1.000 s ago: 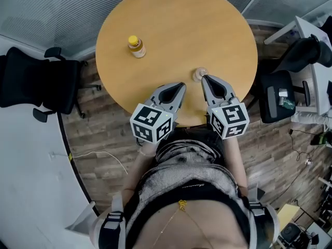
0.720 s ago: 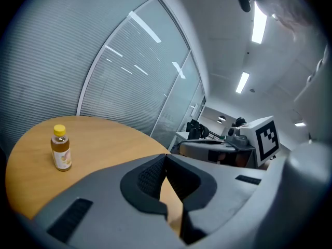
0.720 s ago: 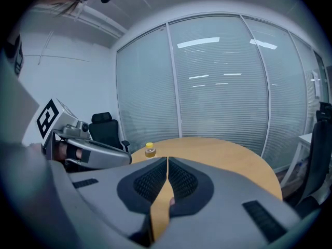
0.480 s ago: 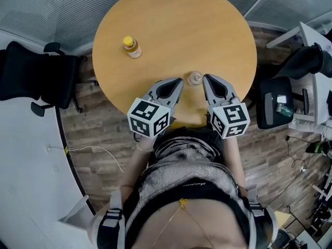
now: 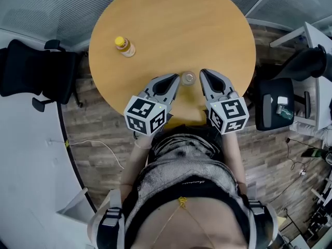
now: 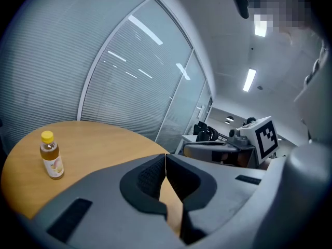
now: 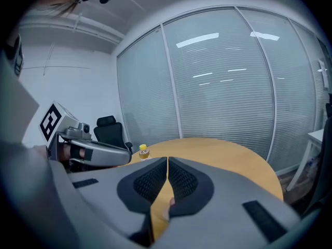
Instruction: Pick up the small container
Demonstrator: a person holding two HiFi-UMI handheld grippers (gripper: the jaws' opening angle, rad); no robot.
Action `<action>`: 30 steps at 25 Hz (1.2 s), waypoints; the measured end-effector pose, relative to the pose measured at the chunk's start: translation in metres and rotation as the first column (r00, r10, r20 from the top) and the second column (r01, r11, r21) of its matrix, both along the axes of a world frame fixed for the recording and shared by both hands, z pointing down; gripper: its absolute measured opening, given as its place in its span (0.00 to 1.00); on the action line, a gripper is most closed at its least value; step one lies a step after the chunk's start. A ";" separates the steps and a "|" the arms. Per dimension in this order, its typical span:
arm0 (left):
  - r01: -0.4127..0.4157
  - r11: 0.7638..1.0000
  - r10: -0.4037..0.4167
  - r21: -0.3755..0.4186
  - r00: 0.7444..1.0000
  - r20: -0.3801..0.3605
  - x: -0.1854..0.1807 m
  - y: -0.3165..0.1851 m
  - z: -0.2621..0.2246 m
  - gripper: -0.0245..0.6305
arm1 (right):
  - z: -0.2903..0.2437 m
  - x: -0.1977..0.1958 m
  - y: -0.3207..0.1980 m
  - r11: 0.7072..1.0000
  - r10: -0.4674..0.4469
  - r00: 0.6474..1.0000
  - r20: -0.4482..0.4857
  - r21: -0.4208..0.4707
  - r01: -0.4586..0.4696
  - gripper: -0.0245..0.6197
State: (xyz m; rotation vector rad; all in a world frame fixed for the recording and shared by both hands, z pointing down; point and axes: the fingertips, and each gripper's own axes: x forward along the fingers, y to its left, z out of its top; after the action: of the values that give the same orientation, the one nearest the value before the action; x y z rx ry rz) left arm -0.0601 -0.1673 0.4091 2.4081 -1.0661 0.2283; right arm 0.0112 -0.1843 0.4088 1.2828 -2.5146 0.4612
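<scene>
Approach step, nothing gripped yet: left gripper and right gripper both have jaws pressed together and empty, the container sits on the table between the two tips, seemingly clear of both. Next: spread one pair, straddle it, close.

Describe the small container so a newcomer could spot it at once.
Start at the round wooden table. Near its edge closest to the person, the small container sits between the tips of the left gripper and right gripper. It is clear and tiny, unlike the larger yellow-capped bottle off to the left.
</scene>
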 end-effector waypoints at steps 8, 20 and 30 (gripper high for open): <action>-0.008 1.000 0.008 -0.014 1.000 0.005 0.012 -0.003 0.008 0.07 | 0.001 0.014 0.001 1.000 -0.014 1.000 0.007 -0.004 0.014 0.07; -0.032 0.999 0.032 -0.013 0.999 0.001 0.023 0.001 0.013 0.07 | 0.004 0.021 0.007 1.000 -0.023 1.000 0.019 -0.018 0.023 0.07; -0.045 0.998 0.045 -0.051 0.999 -0.011 0.028 -0.002 0.027 0.07 | 0.009 0.025 0.005 0.999 -0.006 1.000 0.029 -0.036 0.007 0.07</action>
State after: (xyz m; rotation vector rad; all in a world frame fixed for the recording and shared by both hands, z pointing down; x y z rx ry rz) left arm -0.0325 -0.1688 0.4361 2.3872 -0.9906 0.2562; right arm 0.0358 -0.1796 0.4176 1.2634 -2.5212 0.5245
